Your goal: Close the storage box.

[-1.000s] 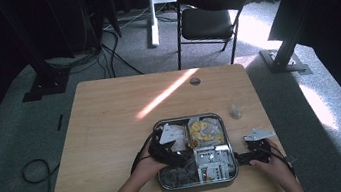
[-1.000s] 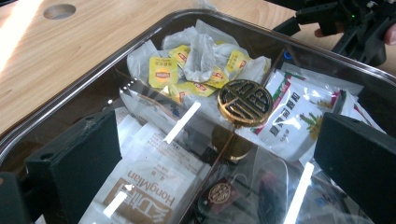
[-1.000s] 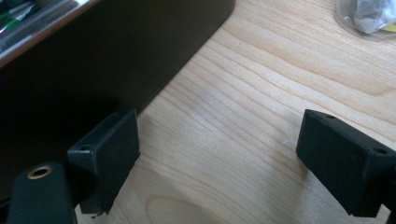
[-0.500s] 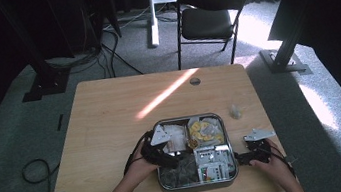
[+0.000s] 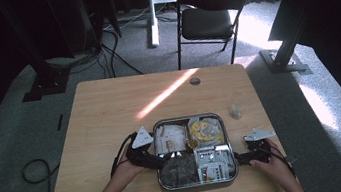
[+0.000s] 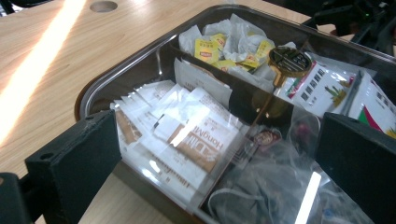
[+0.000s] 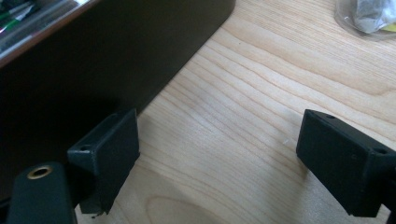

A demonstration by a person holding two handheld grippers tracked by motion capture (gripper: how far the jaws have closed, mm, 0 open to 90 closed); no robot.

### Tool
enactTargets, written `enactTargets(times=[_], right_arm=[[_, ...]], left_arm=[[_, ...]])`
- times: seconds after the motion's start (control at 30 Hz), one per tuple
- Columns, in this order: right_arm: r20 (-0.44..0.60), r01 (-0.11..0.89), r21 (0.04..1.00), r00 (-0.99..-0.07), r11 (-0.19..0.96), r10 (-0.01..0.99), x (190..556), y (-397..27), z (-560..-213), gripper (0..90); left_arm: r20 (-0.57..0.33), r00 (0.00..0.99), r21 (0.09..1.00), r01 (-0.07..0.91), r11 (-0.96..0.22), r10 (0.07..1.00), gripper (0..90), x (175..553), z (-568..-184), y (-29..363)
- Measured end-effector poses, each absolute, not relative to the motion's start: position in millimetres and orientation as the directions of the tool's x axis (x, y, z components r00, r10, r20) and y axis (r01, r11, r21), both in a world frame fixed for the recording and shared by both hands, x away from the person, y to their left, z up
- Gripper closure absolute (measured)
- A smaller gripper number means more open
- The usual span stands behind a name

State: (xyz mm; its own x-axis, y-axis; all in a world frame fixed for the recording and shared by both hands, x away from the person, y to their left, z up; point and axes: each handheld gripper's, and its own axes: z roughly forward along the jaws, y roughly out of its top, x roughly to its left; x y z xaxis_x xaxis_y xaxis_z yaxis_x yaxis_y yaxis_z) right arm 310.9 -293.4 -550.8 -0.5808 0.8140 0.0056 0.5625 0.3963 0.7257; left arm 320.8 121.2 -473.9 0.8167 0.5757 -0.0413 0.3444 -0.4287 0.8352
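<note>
Lidded box (image 5: 195, 150) sat at lower centre of the table (image 5: 110, 109), left gripper (image 5: 149, 158) at its left edge, right gripper (image 5: 242, 157) at its right, both released, grasping nothing.

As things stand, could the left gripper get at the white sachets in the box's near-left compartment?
Probably yes. The left gripper sits open at the box's left edge, with the white sachets just ahead between its jaws. But a clear lid appears to cover the box, its gold knob on top, so that likely needs lifting first.
</note>
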Motion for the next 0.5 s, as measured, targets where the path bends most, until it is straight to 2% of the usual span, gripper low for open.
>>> enactTargets(times=[0.5], right_arm=[[0.006,0.562,0.726,-0.581,0.396,0.814,310.9,-293.4,-550.9,12.6]], left_arm=[[-0.053,0.806,0.847,0.348,-0.401,0.590,0.6,319.8,-488.6,160.9]])
